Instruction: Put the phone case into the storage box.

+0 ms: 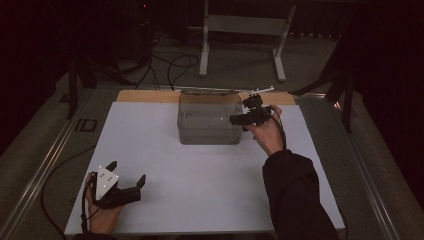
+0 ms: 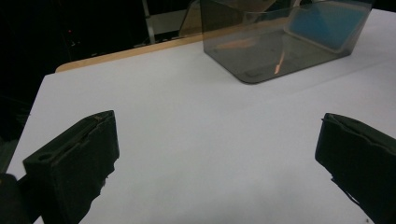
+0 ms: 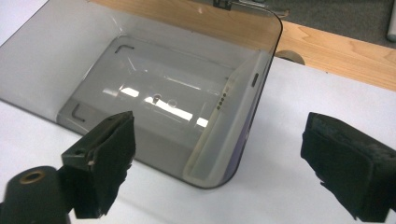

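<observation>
clear bin [image 1: 210,125] | no legible writing | both grippers' jaws apart

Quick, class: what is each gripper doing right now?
Left gripper: open, holding nothing, low over the table.
Right gripper: open, holding nothing, at the bin's right side.
</observation>
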Demonstrator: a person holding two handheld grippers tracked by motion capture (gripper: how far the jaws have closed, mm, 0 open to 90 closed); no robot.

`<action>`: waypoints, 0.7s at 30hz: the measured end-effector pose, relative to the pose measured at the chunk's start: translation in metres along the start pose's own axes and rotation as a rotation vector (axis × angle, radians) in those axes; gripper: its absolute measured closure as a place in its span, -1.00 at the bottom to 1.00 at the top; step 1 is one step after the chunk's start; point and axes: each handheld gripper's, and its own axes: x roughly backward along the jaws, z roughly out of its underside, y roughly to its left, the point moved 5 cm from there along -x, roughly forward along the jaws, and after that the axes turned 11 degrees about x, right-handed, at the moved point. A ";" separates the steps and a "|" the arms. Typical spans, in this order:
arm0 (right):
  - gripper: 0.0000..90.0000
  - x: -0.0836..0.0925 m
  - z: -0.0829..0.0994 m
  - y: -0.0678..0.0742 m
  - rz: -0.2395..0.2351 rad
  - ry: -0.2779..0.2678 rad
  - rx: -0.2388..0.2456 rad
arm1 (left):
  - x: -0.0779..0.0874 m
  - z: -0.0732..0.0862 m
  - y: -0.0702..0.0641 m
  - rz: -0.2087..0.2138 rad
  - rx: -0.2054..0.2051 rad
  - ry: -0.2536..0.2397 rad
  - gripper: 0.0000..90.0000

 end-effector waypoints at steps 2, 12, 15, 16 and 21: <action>-0.79 0.003 0.004 0.001 0.004 -0.022 0.003 | 0.000 0.000 0.000 0.002 0.001 0.003 -0.99; -0.79 0.016 0.020 0.009 0.007 -0.086 0.036 | -0.003 0.000 0.000 0.013 0.007 0.012 -0.99; -0.79 0.023 0.026 0.012 -0.009 -0.111 0.053 | -0.003 -0.001 0.000 0.014 0.009 0.012 -0.99; -0.79 0.023 0.026 0.012 -0.009 -0.111 0.053 | -0.004 -0.001 0.000 0.016 0.012 0.013 -0.99; -0.79 0.036 0.043 0.018 -0.055 -0.166 0.098 | -0.004 -0.004 -0.002 0.023 0.012 0.011 -0.99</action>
